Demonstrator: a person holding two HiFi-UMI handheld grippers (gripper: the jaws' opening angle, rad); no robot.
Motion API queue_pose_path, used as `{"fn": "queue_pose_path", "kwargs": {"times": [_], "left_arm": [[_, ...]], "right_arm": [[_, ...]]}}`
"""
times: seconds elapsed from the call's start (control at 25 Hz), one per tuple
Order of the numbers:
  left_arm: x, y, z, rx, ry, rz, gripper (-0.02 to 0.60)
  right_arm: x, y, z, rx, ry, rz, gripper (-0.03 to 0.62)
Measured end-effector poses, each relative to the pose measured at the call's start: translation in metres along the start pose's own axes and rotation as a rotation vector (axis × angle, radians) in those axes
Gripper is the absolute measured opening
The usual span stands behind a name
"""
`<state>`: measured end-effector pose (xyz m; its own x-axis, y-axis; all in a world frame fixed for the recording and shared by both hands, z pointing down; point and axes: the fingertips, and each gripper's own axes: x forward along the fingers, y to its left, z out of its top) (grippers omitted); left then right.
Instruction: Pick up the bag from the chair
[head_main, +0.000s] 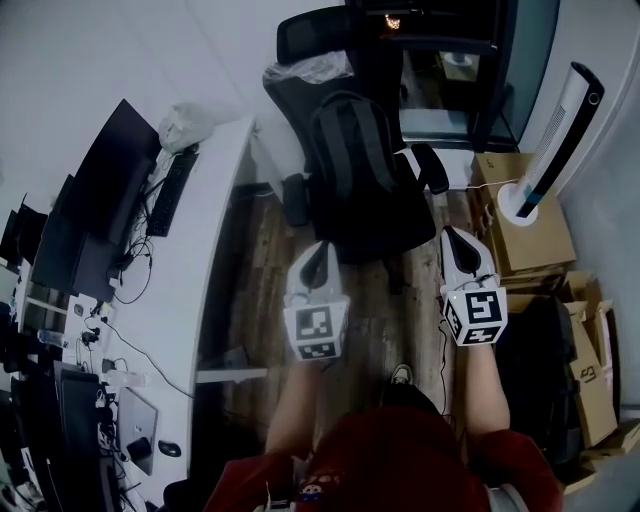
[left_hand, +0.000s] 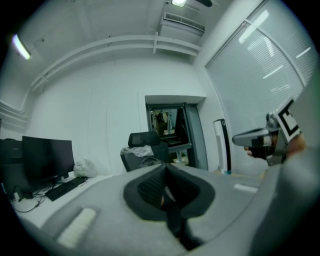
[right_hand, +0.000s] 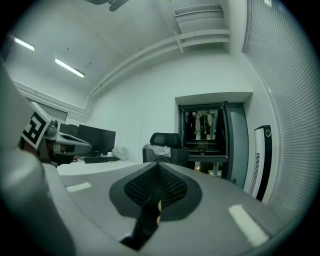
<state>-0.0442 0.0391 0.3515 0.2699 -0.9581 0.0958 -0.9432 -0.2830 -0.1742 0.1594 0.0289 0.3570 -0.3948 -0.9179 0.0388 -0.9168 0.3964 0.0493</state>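
facing: i have the black chair (head_main: 322, 36) straight ahead in the head view, standing on the wooden floor (head_main: 262, 262) beside the white desk (head_main: 225, 200).
bag: the black bag (head_main: 350, 160) sits upright on the chair's seat, leaning on the backrest, between the two armrests.
left gripper: the left gripper (head_main: 321, 250) has its jaws closed tight together with nothing between them. it is held level, aimed at the chair, and stops short of the seat's front edge, clear of the bag.
right gripper: the right gripper (head_main: 453, 235) is also fully closed and empty. it is level, near the armrest on that side, and apart from the bag.
gripper views: each shows its black pads meeting along one seam, with the chair (left_hand: 145, 140) beyond them. the dark hump just above the left seam is probably the bag's top, but it is too small for me to be sure.
plastic wrap: clear plastic wrap (head_main: 310, 68) is draped below the headrest.
desk: a monitor (head_main: 100, 190) and a keyboard (head_main: 172, 192) are on it.
right side: a white tower fan (head_main: 555, 140) stands over cardboard boxes (head_main: 525, 235).
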Motion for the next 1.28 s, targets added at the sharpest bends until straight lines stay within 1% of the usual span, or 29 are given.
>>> {"fn": "queue_pose_path", "kwargs": {"times": [0.12,0.32,0.52,0.72,1.0,1.28], "left_arm": [[0.027,-0.013,0.006,0.011,-0.003,-0.002,-0.002],[0.061,-0.027,0.009,0.02,-0.004,-0.001,-0.002],[0.084,-0.032,0.012,0.02,-0.007,0.001,-0.002],[0.108,-0.029,0.006,0.024,0.001,-0.001,-0.002],[0.15,-0.004,-0.001,0.006,-0.007,-0.013,-0.002],[0.208,0.049,-0.003,-0.001,-0.008,-0.011,-0.002]], "right_arm": [[0.011,-0.028,0.0,0.005,-0.007,-0.003,0.0],[0.028,-0.062,0.0,0.005,-0.018,-0.005,0.0],[0.042,-0.079,-0.001,0.003,-0.018,0.001,0.0],[0.062,-0.09,-0.005,-0.002,-0.013,0.003,0.0],[0.112,-0.09,-0.008,-0.018,-0.01,0.009,0.0],[0.193,-0.083,0.0,-0.031,-0.007,0.019,0.0]]}}
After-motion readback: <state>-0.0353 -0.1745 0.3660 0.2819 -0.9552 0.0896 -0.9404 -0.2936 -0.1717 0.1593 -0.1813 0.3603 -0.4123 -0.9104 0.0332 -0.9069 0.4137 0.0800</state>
